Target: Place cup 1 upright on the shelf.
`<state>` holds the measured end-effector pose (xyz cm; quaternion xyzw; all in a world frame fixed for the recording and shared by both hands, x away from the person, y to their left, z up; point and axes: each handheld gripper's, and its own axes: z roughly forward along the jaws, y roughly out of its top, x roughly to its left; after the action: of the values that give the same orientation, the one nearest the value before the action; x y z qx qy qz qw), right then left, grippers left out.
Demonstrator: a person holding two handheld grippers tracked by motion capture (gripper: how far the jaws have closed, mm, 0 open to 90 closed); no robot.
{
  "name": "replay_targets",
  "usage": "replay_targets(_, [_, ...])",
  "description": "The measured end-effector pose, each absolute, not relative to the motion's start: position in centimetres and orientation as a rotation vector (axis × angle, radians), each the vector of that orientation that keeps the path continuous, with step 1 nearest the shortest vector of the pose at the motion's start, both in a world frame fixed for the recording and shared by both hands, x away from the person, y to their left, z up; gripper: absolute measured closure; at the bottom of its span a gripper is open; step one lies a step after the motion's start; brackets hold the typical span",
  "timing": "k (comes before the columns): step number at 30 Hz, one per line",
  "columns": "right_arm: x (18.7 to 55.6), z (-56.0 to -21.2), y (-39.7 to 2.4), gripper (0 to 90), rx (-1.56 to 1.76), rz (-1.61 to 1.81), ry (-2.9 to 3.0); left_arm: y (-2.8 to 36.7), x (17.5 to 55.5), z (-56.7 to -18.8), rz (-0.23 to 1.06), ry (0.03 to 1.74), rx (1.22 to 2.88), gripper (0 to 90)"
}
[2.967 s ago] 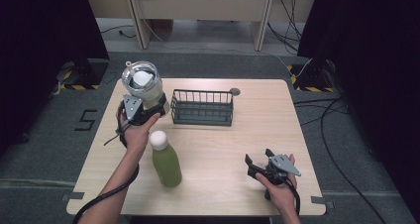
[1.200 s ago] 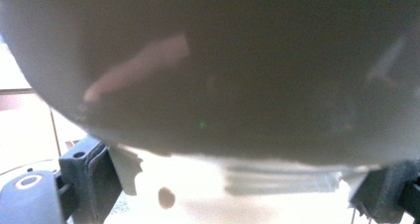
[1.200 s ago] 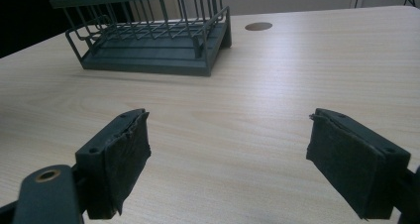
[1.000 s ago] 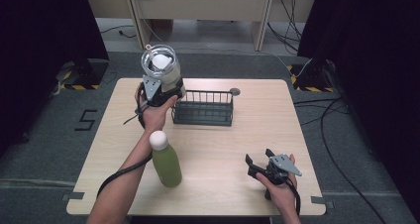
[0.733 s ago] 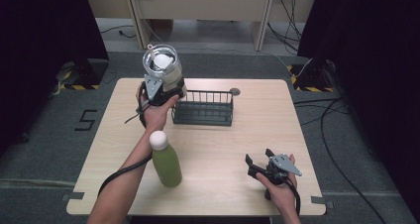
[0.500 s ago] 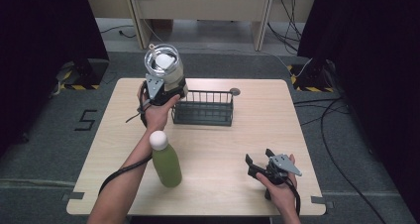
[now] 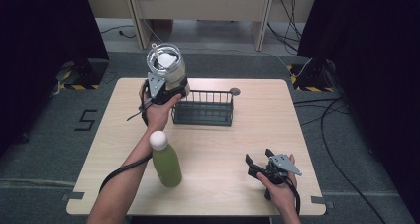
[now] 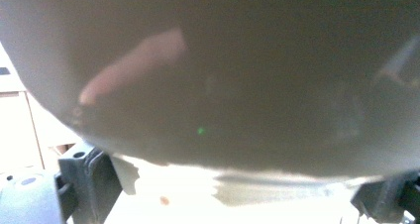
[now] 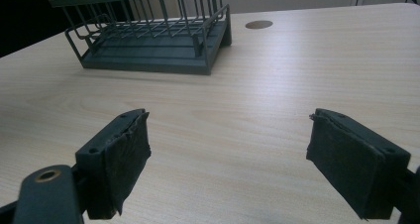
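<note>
Two grippers: the left gripper (image 7: 166,85) clasps a clear jar (image 7: 165,65), lifted above the table (image 7: 257,130) by the wire basket's (image 7: 203,108) left end. The right gripper (image 9: 228,164) rests with its jaws parted, nothing between them, near a green bottle (image 7: 166,160).

I count one clear jar (image 7: 166,68), one green bottle (image 7: 165,160), one wire basket (image 7: 203,108), and my two grippers on one table (image 7: 257,120).

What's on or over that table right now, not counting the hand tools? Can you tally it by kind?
Clear jars, held up in the left gripper: 1
Green bottles with a white cap: 1
Dark wire baskets: 1
Total: 3
</note>
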<state>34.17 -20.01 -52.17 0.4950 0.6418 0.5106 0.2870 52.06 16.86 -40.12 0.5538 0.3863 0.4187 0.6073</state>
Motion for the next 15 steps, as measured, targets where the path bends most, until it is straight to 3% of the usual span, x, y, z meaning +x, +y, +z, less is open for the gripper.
replay_targets(15, [34.18,-52.17,-20.03,16.0,1.327,1.365,1.714,16.48,52.26,-40.55,0.938,0.860,1.319,10.0])
